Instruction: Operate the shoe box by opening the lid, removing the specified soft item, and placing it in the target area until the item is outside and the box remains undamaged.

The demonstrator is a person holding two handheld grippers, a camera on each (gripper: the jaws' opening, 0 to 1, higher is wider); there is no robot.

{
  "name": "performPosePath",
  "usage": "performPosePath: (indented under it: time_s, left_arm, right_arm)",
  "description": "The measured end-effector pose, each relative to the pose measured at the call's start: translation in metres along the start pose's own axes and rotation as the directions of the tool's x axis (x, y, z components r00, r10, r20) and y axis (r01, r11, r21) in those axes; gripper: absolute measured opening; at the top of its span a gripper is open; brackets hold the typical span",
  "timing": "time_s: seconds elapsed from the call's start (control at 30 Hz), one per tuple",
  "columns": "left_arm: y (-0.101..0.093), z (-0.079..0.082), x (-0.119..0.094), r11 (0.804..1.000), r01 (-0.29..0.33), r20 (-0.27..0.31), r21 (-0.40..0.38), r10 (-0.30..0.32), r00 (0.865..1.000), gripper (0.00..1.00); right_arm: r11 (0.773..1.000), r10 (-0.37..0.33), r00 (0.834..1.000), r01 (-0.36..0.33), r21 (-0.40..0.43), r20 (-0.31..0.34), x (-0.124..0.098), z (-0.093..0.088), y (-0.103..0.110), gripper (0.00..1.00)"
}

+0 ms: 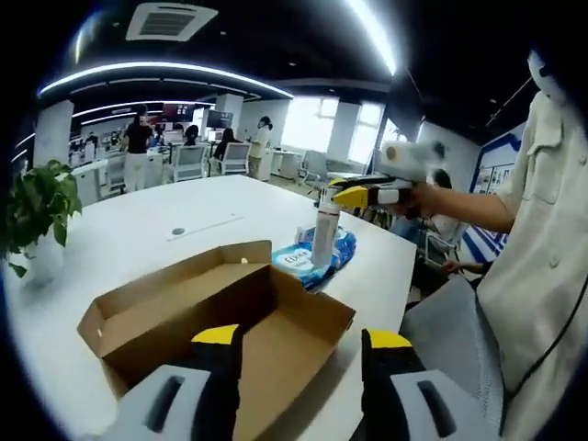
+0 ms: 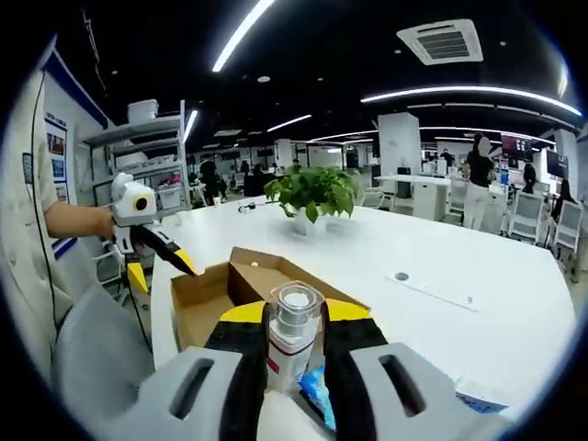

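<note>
A: Where does the shoe box point(image 1: 220, 312) sit?
B: On the white table point(image 1: 138, 230), near its edge on the person's side, lid off. Its long axis runs from near-left to far-right in the left gripper view. Open tabletop stretches beyond it toward the potted plant point(image 1: 41, 207).

A: And the left gripper point(image 1: 299, 367)?
B: Jaws wide apart, holding nothing, hovering over the box's near right end.

A: The right gripper point(image 2: 296, 354)?
B: Its jaws are clamped on a white bottle point(image 2: 294, 335), upright, clear cap up, lifted above a blue packet point(image 1: 317, 260) that lies just beyond the box's far end.

A: Any crowding?
B: Only a grey chair point(image 2: 96, 354) at the table's edge.
</note>
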State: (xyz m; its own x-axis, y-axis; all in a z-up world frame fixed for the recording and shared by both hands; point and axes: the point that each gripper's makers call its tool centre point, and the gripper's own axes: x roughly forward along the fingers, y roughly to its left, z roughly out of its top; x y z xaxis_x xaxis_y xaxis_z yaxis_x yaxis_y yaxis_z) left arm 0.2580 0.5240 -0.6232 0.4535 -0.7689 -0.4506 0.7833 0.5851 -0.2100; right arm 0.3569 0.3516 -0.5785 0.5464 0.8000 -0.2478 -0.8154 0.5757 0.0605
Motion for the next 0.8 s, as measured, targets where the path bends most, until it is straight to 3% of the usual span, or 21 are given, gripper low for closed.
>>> performPosePath:
  time_s: [0.5, 0.8]
  left_arm:
    - [0.010, -0.017, -0.025, 0.995, -0.090, -0.008, -0.043, 0.090, 0.996, 0.56]
    - [0.016, -0.026, -0.034, 0.989, -0.131, -0.018, -0.066, 0.131, 0.991, 0.56]
  right_arm:
    - [0.999, -0.024, 0.995, 0.020, -0.042, -0.098, 0.023, -0.020, -0.057, 0.20]
    - [0.996, -0.069, 0.991, 0.063, -0.059, -0.118, 0.032, -0.019, -0.091, 0.20]
